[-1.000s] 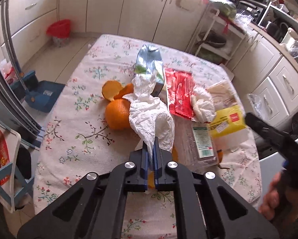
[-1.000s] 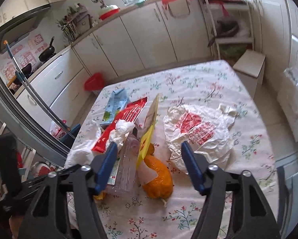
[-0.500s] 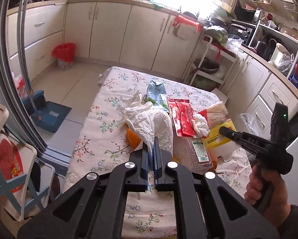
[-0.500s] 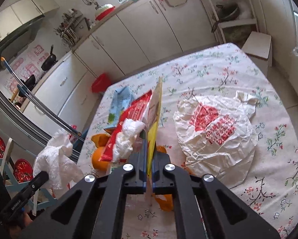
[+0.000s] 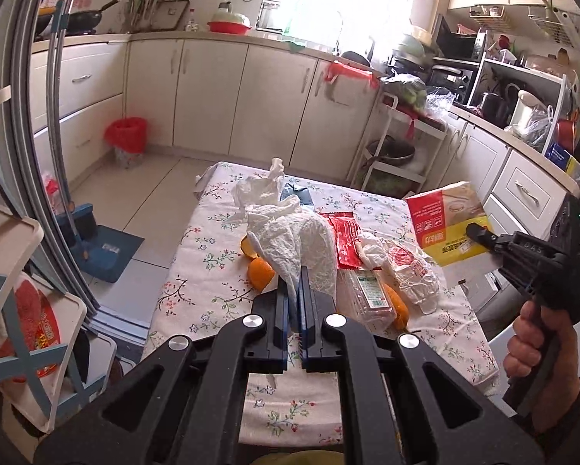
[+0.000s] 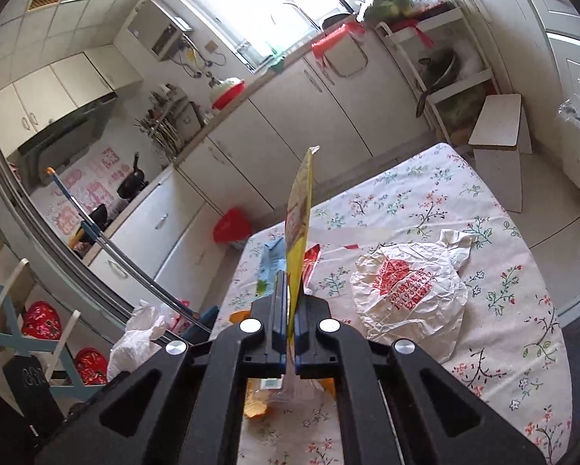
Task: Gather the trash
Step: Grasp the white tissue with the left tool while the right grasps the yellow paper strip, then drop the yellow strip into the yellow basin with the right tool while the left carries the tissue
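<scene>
Left hand-held gripper (image 5: 294,286) clamped tight on a crumpled white plastic bag (image 5: 290,238), lifted above the worktop (image 5: 197,271). Right hand-held gripper (image 6: 289,298) pinched on a flat yellow packet (image 6: 299,228), held edge-on and upright. Worktop has a floral cloth; on it: orange peels (image 5: 259,271), red wrapper (image 5: 346,242), clear plastic tray (image 5: 367,298), blue carton (image 6: 270,261), white bag with red print (image 6: 406,294). Kitchen room: cream cabinets, bright window, red-lined bin (image 5: 125,139) on the tiled floor by the cabinets, well apart from the worktop
</scene>
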Motion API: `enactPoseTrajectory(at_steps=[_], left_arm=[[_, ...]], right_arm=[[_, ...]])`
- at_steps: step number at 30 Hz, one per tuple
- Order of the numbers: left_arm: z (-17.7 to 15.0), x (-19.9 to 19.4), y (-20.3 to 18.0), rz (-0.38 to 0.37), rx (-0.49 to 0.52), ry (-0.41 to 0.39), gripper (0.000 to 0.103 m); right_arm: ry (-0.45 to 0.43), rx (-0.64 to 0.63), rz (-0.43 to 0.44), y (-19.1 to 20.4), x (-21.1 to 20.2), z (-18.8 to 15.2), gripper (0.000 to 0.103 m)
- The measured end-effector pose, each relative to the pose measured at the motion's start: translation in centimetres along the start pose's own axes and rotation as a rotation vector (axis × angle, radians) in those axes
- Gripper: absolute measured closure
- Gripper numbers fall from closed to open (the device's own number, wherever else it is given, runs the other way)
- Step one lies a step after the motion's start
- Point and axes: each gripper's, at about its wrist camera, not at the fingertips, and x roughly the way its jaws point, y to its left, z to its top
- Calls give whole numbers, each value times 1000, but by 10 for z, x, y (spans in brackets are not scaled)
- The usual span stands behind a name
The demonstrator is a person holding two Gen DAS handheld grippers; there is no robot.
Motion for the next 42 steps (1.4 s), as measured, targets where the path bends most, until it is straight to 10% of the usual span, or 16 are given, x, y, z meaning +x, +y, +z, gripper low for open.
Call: enactPoseTrajectory(at_steps=[26, 35, 42], left_arm=[[-76, -62, 8, -31, -39, 64, 99], [-90, -76, 12, -35, -41, 79, 99], [-97, -84, 7, -58, -31, 84, 99]], right_arm=[[132, -25, 166, 11, -89, -115, 100], [635, -227, 82, 42, -45, -223, 100], [794, -328, -24, 44, -22, -266, 100]])
